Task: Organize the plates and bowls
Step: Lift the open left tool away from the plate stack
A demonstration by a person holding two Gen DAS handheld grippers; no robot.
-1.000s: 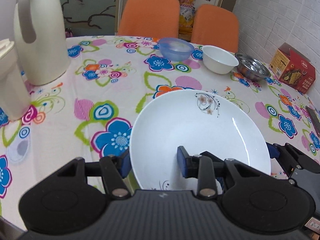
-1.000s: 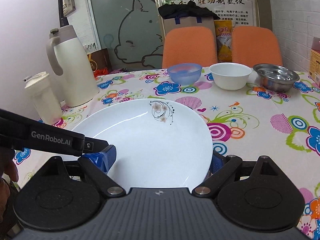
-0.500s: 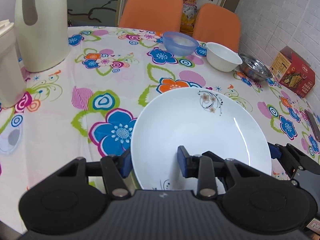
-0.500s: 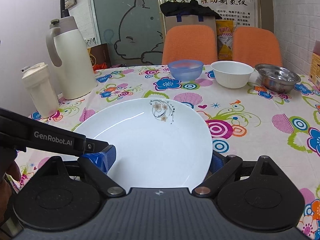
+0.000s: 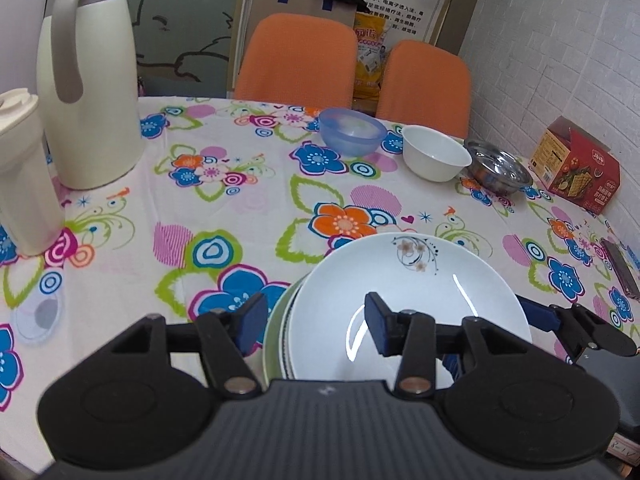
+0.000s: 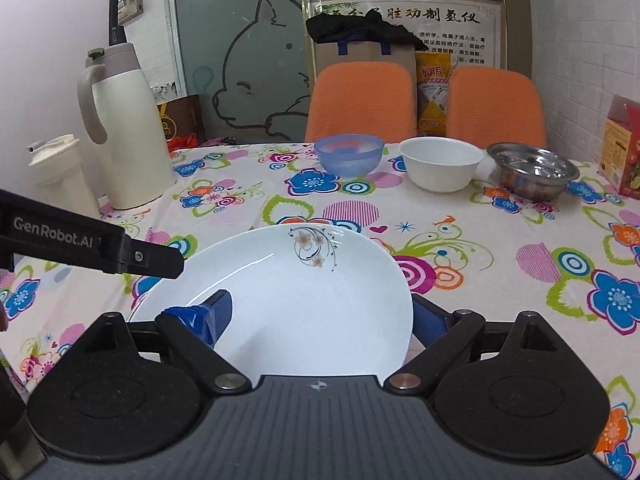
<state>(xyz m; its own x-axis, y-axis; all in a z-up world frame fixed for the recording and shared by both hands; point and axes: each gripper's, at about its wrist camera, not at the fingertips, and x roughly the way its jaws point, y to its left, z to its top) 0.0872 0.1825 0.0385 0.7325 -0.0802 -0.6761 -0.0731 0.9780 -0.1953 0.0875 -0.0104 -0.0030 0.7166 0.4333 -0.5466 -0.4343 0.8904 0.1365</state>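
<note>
- The white plate (image 5: 408, 304) with a small flower print sits on top of a stack of plates (image 5: 280, 320) at the near edge of the table's floral tablecloth (image 5: 200, 208).
- The left gripper (image 5: 314, 322) stands wide, its fingers either side of the plate's left rim, not pressing it.
- The right gripper (image 6: 320, 318) is also wide, straddling the plate's right rim without clamping.
- Farther back stand a blue bowl (image 6: 349, 155), a white bowl (image 6: 440, 169) and a steel bowl (image 6: 534, 174) in a row.
- A cream thermos jug (image 5: 90, 92) stands at the left.
</note>
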